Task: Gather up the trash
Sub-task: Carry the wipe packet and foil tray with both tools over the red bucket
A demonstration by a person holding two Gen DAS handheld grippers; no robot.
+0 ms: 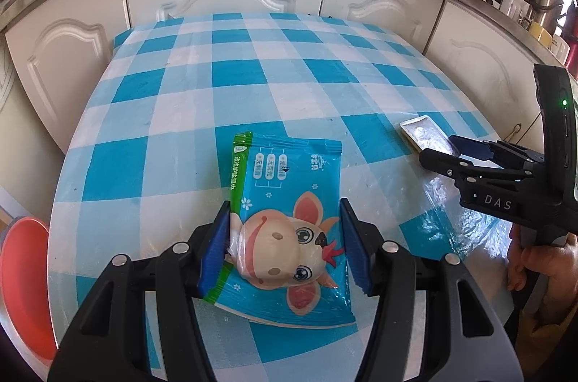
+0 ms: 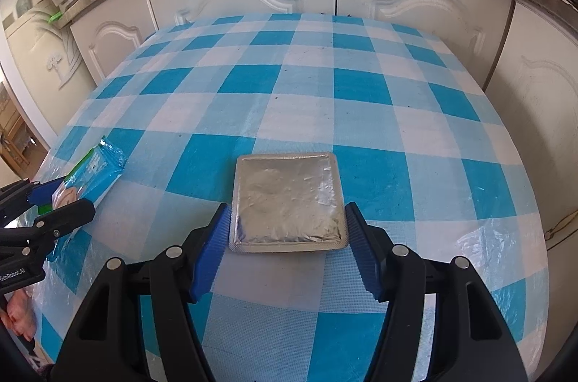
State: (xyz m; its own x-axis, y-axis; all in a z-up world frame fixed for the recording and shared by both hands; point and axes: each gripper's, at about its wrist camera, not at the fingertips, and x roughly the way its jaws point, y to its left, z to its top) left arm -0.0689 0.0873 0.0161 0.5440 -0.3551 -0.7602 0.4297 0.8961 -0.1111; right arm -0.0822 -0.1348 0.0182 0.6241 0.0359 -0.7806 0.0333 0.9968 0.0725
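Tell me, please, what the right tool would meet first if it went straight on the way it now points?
Most likely the square foil packet, already lying between the right tool's pads; just beyond is the checked tablecloth.

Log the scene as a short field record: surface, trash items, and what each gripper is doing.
surface: checked tablecloth
item 1: wet-wipe pack, flat on cloth
item 2: foil blister sheet, flat on cloth
left gripper: pads against the pack's sides
right gripper: pads at the sheet's edges
bin: none in view
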